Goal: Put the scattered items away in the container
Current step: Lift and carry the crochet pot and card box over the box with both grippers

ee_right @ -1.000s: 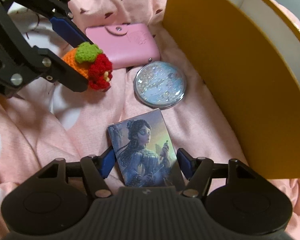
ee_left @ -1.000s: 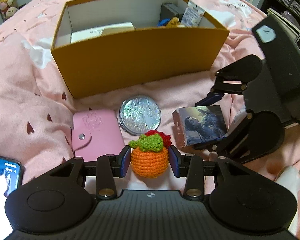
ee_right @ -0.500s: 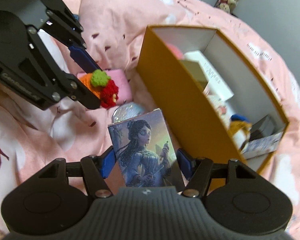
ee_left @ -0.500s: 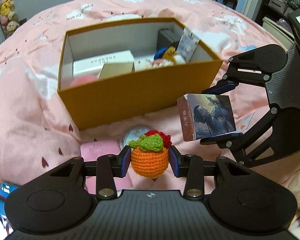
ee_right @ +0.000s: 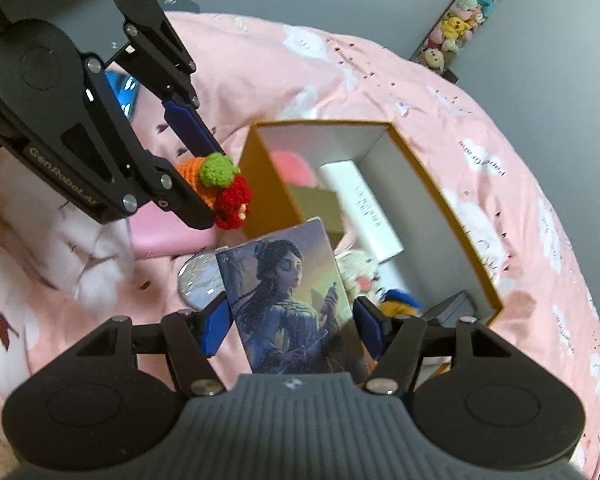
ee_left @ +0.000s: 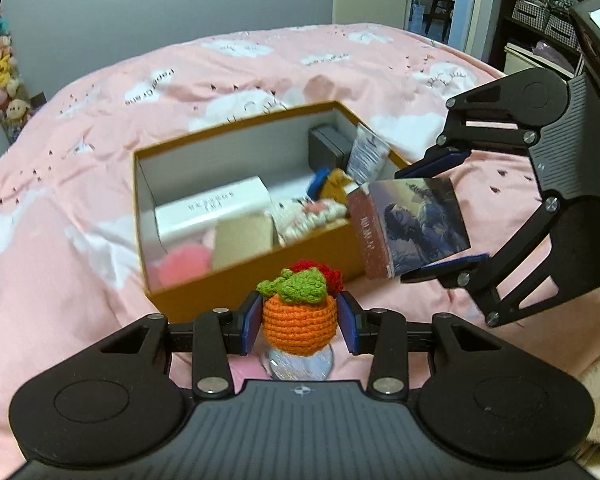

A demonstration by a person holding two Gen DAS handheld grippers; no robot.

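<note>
Covering the whole surface is a pink bedspread [ee_left: 80,220] printed with white clouds and small dark hearts, with a grey wall [ee_left: 140,8] behind it, a column of plush toys [ee_left: 0,68] at the 9 o'clock edge of the left wrist view and an open doorway [ee_left: 436,4] with shelves at 1 o'clock. The orange box [ee_left: 204,300] sits open on the bed, holding a white carton [ee_left: 212,208], a pink soft thing and small plush pieces. The left gripper [ee_left: 299,322] has its jaws pinching the crocheted orange fruit [ee_left: 299,320]; the right gripper [ee_right: 290,330] has its jaws clamped on the illustrated card box [ee_right: 288,300], held at 3 o'clock beside the box's near corner. Against a second ago, both held things have come up off the bedspread to above the box rim, so its inside now shows. The round glitter mirror [ee_right: 200,284] and pink wallet [ee_right: 168,236] stayed on the bed.
</note>
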